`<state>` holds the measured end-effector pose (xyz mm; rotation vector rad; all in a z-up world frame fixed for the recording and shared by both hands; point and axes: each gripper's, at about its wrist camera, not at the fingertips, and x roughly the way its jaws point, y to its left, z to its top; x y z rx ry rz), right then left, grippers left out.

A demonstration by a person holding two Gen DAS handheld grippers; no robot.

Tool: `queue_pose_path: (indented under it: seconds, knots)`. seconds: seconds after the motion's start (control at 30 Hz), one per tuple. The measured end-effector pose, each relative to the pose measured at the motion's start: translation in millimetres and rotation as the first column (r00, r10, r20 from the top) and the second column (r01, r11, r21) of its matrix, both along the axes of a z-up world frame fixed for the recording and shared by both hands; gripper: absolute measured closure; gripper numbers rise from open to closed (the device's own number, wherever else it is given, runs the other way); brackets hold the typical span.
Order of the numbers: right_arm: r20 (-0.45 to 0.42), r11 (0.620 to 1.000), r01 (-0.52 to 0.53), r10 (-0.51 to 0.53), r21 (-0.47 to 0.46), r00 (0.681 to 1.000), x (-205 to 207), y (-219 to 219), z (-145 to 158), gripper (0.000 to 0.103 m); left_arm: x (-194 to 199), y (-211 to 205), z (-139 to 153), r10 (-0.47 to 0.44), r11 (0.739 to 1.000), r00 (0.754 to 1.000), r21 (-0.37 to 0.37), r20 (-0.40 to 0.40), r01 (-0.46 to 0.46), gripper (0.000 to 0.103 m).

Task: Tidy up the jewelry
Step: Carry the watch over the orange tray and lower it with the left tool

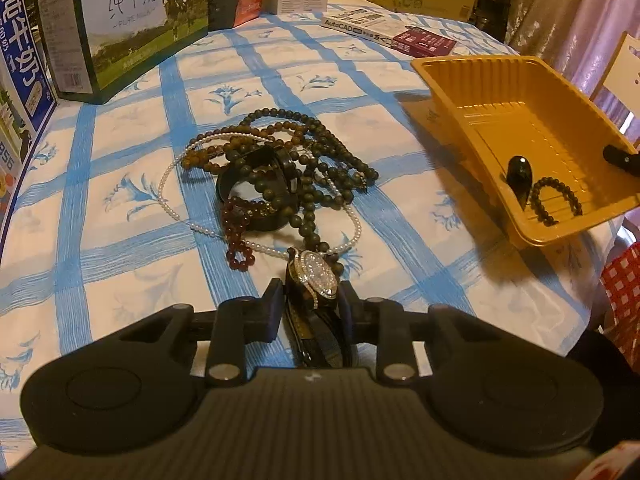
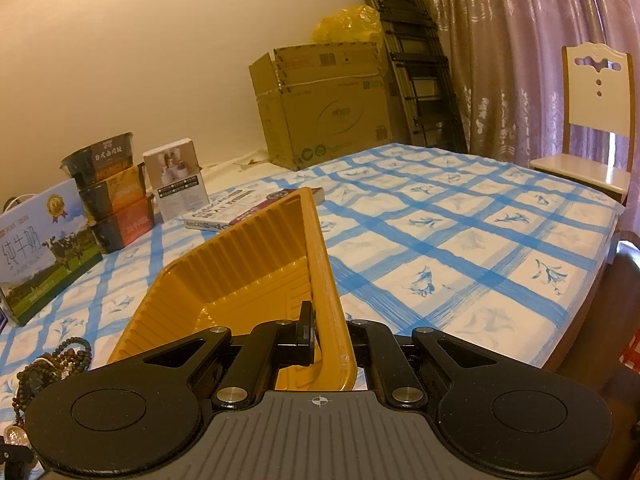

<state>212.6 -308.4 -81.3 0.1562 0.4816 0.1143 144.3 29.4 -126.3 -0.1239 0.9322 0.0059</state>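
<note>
One tray [image 1: 460, 80], one watch [image 1: 318, 276], two milk cartons [image 1: 136, 20], one chair [image 2: 596, 120].

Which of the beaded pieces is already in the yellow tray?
The small dark bead bracelet, lying alone in the yellow tray beside a dark oval piece. All other bead strands remain tangled in the pile on the bedspread.

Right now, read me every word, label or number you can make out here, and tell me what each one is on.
"纯牛奶" and "PURE MILK": milk carton.
"AutoCAD": spine of the book lying flat.
"纯牛奶": blue box at the left edge.
Instant noodle bowls, small white box, cardboard box: print too small or blurred.
</note>
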Motion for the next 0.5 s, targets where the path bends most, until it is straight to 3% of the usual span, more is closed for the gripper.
queue_pose_path:
  seconds: [0.27,0.5]
  knots:
    - [-0.001,1.0,-0.002,0.002,0.003,1.0,0.3,2.5,0.4,0.097,-3.6,-4.4,29.7,-0.015,1.0,0.998,-0.01,0.068,0.016,0.078]
    - [0.004,1.0,-0.012,0.012,-0.004,1.0,0.8,9.8,1.1,0.097,14.1,-30.7,62.7,-0.087,0.993,0.983,-0.062,0.164,0.098,0.078]
